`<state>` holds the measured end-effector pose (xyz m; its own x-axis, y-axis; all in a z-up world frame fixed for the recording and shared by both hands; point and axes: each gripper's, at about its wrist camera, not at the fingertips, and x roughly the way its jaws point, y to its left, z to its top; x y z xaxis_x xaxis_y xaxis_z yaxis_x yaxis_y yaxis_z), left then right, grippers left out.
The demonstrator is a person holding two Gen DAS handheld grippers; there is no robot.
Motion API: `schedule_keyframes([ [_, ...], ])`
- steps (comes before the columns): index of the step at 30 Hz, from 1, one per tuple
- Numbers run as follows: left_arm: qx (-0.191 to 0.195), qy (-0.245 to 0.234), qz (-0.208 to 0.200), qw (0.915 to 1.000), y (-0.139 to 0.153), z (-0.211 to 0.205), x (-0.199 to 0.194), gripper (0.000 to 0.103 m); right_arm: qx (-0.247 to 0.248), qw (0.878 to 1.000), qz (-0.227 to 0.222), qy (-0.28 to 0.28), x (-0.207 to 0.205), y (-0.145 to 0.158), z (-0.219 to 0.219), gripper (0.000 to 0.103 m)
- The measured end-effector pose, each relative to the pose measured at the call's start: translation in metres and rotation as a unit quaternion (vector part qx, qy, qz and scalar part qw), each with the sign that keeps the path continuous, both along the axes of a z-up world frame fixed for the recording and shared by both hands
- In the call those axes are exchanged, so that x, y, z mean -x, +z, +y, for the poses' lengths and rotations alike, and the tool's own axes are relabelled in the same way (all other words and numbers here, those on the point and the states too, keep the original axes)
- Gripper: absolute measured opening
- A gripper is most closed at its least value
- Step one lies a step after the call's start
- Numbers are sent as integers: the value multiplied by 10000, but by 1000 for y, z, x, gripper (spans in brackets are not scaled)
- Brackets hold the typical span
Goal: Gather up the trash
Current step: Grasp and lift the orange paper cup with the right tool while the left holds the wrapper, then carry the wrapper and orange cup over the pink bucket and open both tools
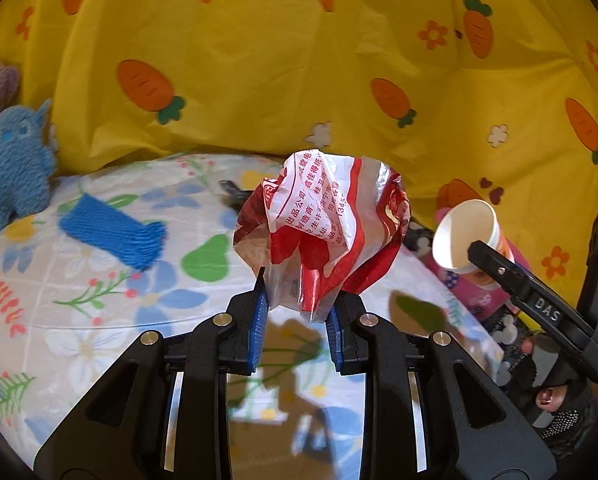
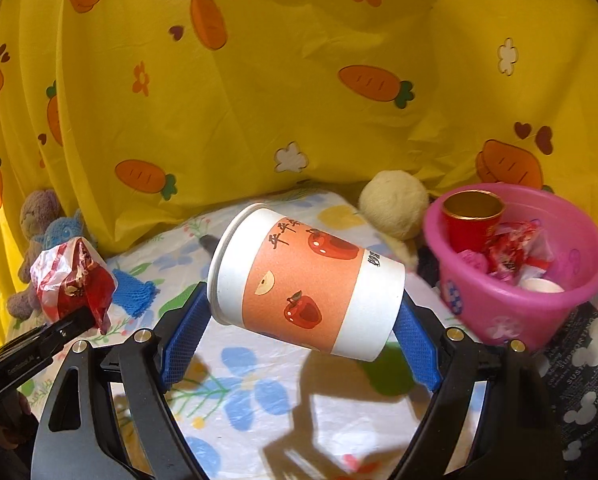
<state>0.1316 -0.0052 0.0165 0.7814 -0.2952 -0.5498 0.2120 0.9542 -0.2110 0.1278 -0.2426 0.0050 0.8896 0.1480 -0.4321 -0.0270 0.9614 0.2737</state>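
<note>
While both of your hands were up over the bed, each carried one piece of trash. Nearest the left camera, your left tool had its blue pads drawn close together, pinching the lower tail of a crumpled red-and-white printed plastic bag, which stood clear above the bedsheet. Your right tool stood wide, its pads pressed against the rim end and the base end of a white paper cup with an orange band and red apples, held on its side, open mouth to the left in the right view, also clear of the sheet.

Farther off, to the right, a pink plastic basket sat at the bed's edge. It already held a red cup with a gold inside, red crinkled wrappers and something white I could not identify, so part of the collecting looked done.

By my reading, what was left was to carry both pieces over that basket and let them go; neither was above it yet. Beyond, on the floral bedsheet, a blue knitted cloth lay flat, near a blue plush toy against the yellow carrot-print curtain; whether the cloth counted as trash I could not tell.
</note>
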Motion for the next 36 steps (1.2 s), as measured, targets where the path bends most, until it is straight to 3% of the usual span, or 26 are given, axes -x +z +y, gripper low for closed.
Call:
schedule_keyframes([
  [7, 216, -1324, 96, 9909, 7, -124, -23, 25, 77, 9953, -160, -950, 8, 7, -94, 83],
  [12, 286, -1916, 337, 9805, -7, -192, -44, 25, 9, 9915, -34, -1298, 2, -3, -146, 83],
  [22, 214, -2333, 624, 9702, -25, -269, -78, 25, -204, 9894, 20, -1438, -11, -10, -191, 83],
  [36, 87, -2600, 979, 9606, -47, -323, -106, 25, -409, 9835, -116, -1758, -9, -8, -222, 83],
])
